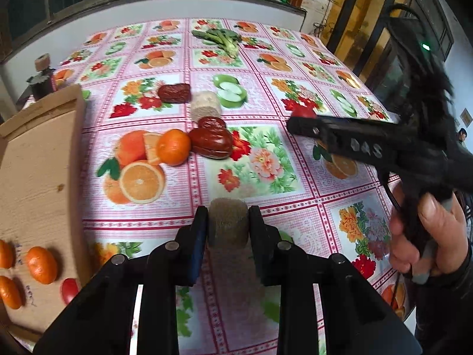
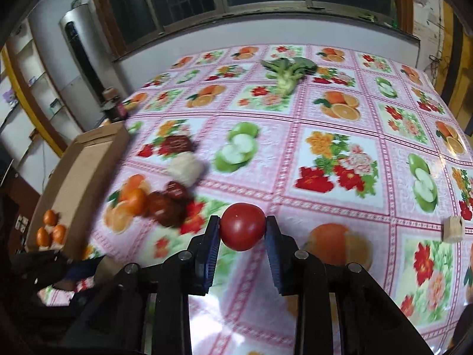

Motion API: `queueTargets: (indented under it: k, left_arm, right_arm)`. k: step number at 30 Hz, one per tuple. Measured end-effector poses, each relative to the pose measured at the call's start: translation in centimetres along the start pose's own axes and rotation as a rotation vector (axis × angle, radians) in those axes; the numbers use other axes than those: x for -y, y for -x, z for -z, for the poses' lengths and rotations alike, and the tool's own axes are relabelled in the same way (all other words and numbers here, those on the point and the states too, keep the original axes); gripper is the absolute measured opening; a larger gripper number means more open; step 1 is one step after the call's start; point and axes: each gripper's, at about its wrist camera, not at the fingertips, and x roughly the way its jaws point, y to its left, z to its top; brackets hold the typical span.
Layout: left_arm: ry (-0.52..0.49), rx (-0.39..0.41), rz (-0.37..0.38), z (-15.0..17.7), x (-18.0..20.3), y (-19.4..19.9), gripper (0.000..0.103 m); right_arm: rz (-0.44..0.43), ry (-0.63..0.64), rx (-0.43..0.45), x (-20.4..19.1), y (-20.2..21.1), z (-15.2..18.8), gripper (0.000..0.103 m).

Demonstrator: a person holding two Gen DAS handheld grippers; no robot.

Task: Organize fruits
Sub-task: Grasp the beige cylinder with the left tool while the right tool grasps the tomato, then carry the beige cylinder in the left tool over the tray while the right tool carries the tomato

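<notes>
Fruit sorting partly done; both grippers carry something.

Cardboard box (image 1: 35, 177) holds tangerines (image 1: 41, 264). Beside it, one tangerine (image 1: 173, 147) and red dates (image 1: 211, 142) remain. Left gripper (image 1: 228, 222) pinches a tan cylinder (image 1: 228, 222); right gripper (image 2: 243, 227) pinches a tomato (image 2: 243, 226).

Motion blur smears the red dates (image 2: 167, 207) and pale lump (image 2: 186, 164); tangerines (image 1: 4, 254) are edge-cut.

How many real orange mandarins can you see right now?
4: one small orange mandarin loose on the tablecloth beside the red dates, three mandarins in the cardboard box; the frame edge may hide more.
</notes>
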Motion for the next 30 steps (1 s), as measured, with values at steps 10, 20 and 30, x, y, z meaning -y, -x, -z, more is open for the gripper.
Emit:
queueTargets:
  k: [10,20,30]
  left_arm:
    - [0.023,0.057,-0.06,1.1,-1.9,3.0,0.025]
    - [0.083,0.074,-0.084,2.4,-4.8,4.9,0.025]
    - [0.117,0.089,-0.13,3.3,-7.0,6.4,0.025]
  right_arm:
    - [-0.069,0.069,0.027,-5.2,3.1,1.2,0.031]
    - [-0.119,0.124,0.047,-9.4,4.3,1.4,0.031]
    - [-0.164,0.169,0.033,-12.7,3.8,1.9,0.031]
